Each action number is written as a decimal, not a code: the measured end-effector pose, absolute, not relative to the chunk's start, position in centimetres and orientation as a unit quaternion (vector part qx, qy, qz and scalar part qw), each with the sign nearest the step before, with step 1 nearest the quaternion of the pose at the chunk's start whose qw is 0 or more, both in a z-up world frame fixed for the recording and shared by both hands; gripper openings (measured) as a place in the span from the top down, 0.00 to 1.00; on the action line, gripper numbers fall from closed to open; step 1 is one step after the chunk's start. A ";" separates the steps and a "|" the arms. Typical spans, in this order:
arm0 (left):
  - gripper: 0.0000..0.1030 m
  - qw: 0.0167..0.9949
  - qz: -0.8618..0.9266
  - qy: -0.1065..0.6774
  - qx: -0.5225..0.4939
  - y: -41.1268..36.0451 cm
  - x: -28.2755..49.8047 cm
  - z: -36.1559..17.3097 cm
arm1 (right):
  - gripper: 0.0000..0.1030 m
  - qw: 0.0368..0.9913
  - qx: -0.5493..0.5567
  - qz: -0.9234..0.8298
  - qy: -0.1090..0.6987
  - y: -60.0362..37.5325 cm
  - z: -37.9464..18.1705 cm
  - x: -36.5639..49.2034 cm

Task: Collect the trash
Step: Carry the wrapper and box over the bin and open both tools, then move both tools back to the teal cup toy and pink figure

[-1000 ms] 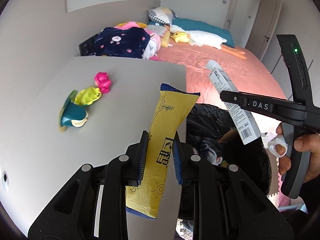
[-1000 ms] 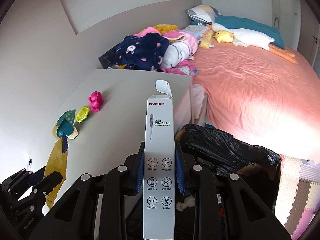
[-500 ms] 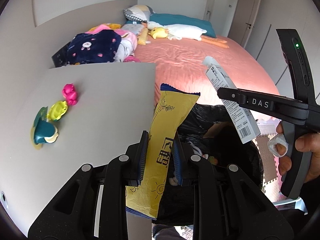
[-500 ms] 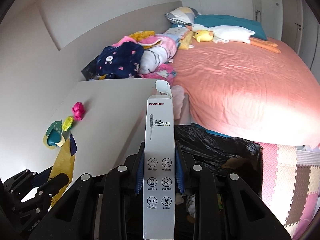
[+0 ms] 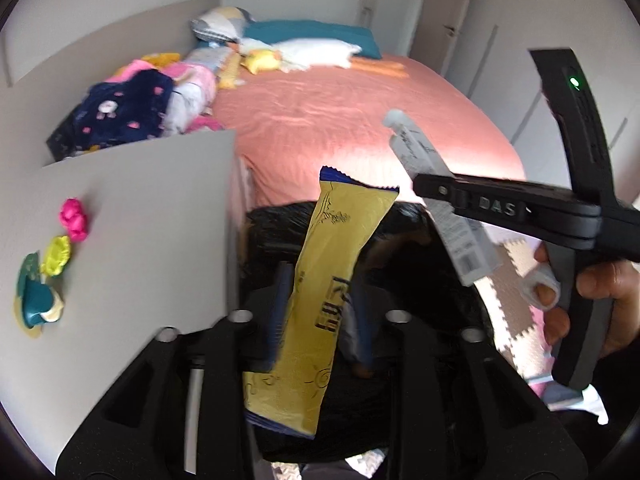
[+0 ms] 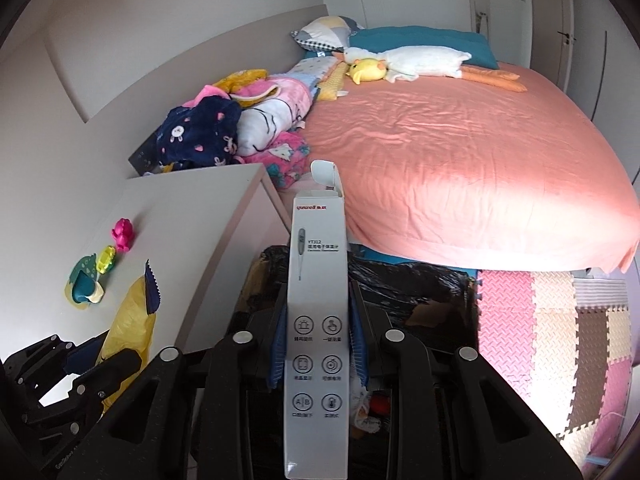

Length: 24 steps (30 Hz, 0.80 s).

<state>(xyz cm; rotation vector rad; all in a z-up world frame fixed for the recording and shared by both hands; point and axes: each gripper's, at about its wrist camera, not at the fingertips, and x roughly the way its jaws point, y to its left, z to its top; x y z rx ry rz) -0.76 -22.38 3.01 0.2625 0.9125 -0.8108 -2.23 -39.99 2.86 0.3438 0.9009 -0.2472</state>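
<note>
A yellow snack wrapper stands between the fingers of my left gripper, over the open black trash bag. The jaws are opening, and both blue pads show a gap to the wrapper. My right gripper holds an upright white thermometer box above the same bag. Its jaws are starting to open, with the pads still against the box sides. In the left wrist view, the right gripper, its box and a hand are on the right. The left gripper and wrapper show low left.
A grey table on the left carries a pink toy, a yellow-green toy and a teal toy. Behind the bag is a bed with a salmon sheet. Foam floor mats lie at the right.
Both grippers have swung right, from over the table edge to over the black bag. The left jaws have spread off the wrapper. The box stays upright in the right gripper.
</note>
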 end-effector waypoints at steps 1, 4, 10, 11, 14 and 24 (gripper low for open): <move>0.04 0.812 -0.372 0.430 0.134 -22.8 -1.0 2.9 | 0.35 0.877 0.157 -0.138 0.433 -40.1 2.9 -2.4; 0.06 0.827 -0.359 0.401 0.159 -23.6 -2.2 2.8 | 0.13 0.882 0.154 -0.177 0.409 -40.6 3.4 -3.5; 0.06 0.823 -0.361 0.408 0.160 -23.6 -2.2 2.6 | 0.13 0.882 0.167 -0.183 0.400 -41.2 3.3 -4.1; 0.06 0.823 -0.361 0.409 0.158 -23.4 -2.1 2.6 | 0.13 0.883 0.168 -0.184 0.398 -41.2 3.3 -4.2; 0.06 0.825 -0.355 0.412 0.156 -23.1 -1.9 2.6 | 0.13 0.885 0.169 -0.183 0.394 -41.3 3.5 -4.1; 0.06 0.830 -0.337 0.419 0.148 -21.7 -1.7 2.5 | 0.13 0.894 0.166 -0.153 0.387 -39.8 3.8 -3.3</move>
